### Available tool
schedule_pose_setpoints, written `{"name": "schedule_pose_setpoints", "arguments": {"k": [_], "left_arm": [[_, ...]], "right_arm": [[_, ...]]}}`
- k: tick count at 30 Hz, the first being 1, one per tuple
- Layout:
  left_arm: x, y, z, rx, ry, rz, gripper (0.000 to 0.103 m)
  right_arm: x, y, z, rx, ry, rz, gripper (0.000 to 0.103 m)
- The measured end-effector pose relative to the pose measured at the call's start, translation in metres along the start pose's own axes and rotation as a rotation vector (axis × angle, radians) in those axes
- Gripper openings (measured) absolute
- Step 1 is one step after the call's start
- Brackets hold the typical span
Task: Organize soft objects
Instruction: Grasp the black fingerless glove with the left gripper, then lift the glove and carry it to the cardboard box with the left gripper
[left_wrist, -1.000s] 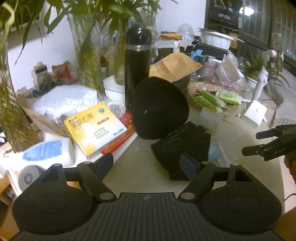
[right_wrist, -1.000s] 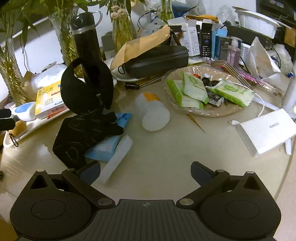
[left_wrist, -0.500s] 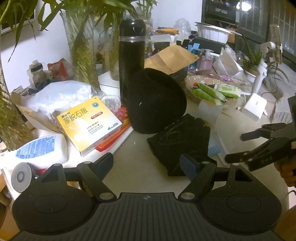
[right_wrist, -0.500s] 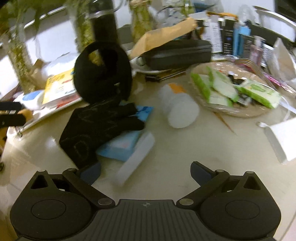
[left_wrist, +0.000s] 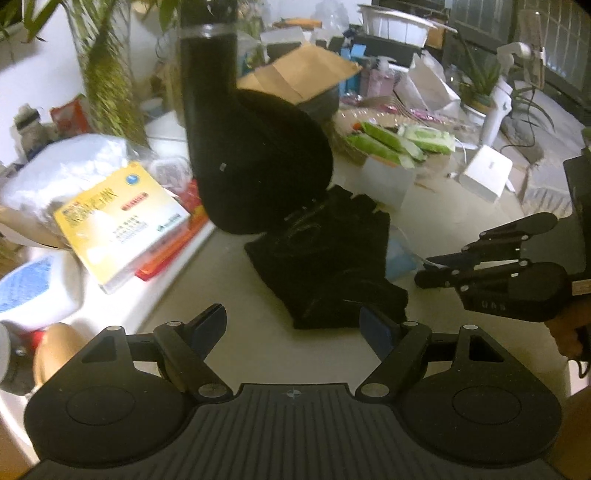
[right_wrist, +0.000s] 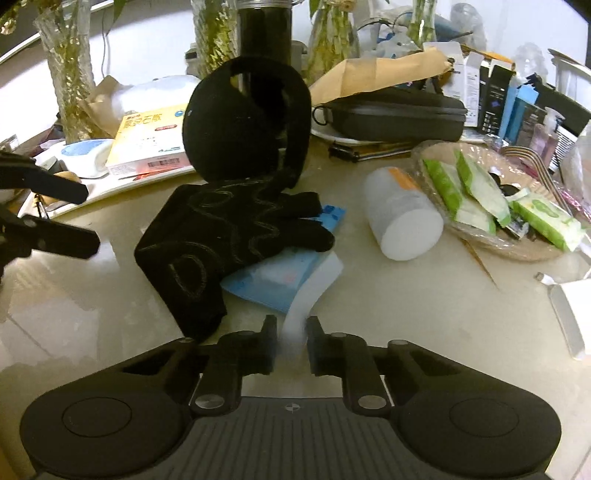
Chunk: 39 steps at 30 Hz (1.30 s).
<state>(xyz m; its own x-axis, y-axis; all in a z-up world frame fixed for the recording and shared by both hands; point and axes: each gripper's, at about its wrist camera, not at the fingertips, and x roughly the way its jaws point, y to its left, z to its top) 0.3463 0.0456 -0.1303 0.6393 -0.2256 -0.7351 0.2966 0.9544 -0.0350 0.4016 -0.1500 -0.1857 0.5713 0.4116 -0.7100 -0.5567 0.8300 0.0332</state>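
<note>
White rectangular foam sponge (right_wrist: 314, 286) at six o'clock: right gripper (right_wrist: 291, 341) closing on it; squeeze gently. Left gripper (left_wrist: 291, 325) gapes empty.

My left gripper (left_wrist: 293, 326) tilts down toward the table, its jaws standing wide with nothing pressed between the blue pads (left_wrist: 210, 325). My right gripper (right_wrist: 291, 334) also points downward, its jaws closing in tight, with the near end of a white sponge (right_wrist: 314, 288) between them. Seen from the left camera, the right gripper sits at the far right edge, a hand (left_wrist: 570, 326) gripping behind it
</note>
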Motion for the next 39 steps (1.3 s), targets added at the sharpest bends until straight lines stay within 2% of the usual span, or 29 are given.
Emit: {"name": "schedule_pose_setpoints", "arguments": {"k": [5,14,21,22,24,26,32,34,35,36,39], "left_arm": [[0.016,0.004,0.003,-0.052,0.044,-0.031,0.079],[0.044,0.015,0.006,-0.154,0.094,-0.095,0.079],[0.054,0.015,0.005,-0.152,0.045,-0.118,0.077],[0.054,0.015,0.004,-0.154,0.036,-0.115,0.073],[0.052,0.016,0.003,-0.157,0.018,-0.090,0.060],[0.051,0.018,0.003,-0.164,0.013,-0.080,0.042],[0.047,0.033,0.004,-0.238,0.026,-0.109,0.028],[0.046,0.032,0.005,-0.231,0.024,-0.109,0.024],[0.044,0.031,0.005,-0.219,0.022,-0.105,0.015],[0.042,0.030,0.006,-0.212,0.019,-0.099,0.011],[0.034,0.029,0.007,-0.203,0.001,-0.103,0.008]], "right_arm": [[-0.002,-0.008,0.000,0.031,0.020,-0.019,0.015],[-0.013,-0.029,0.002,0.113,0.006,-0.073,0.014],[-0.015,-0.034,0.001,0.135,0.005,-0.074,0.014],[-0.015,-0.034,0.001,0.136,0.003,-0.073,0.014],[-0.015,-0.035,0.001,0.139,0.003,-0.074,0.014],[-0.014,-0.037,0.001,0.147,0.004,-0.072,0.014],[-0.014,-0.038,0.001,0.149,0.002,-0.072,0.014],[-0.014,-0.038,0.001,0.151,0.001,-0.072,0.014],[-0.015,-0.038,0.001,0.152,0.000,-0.072,0.014],[-0.015,-0.038,0.001,0.153,0.000,-0.073,0.014],[-0.016,-0.039,0.001,0.154,-0.001,-0.066,0.014]]}}
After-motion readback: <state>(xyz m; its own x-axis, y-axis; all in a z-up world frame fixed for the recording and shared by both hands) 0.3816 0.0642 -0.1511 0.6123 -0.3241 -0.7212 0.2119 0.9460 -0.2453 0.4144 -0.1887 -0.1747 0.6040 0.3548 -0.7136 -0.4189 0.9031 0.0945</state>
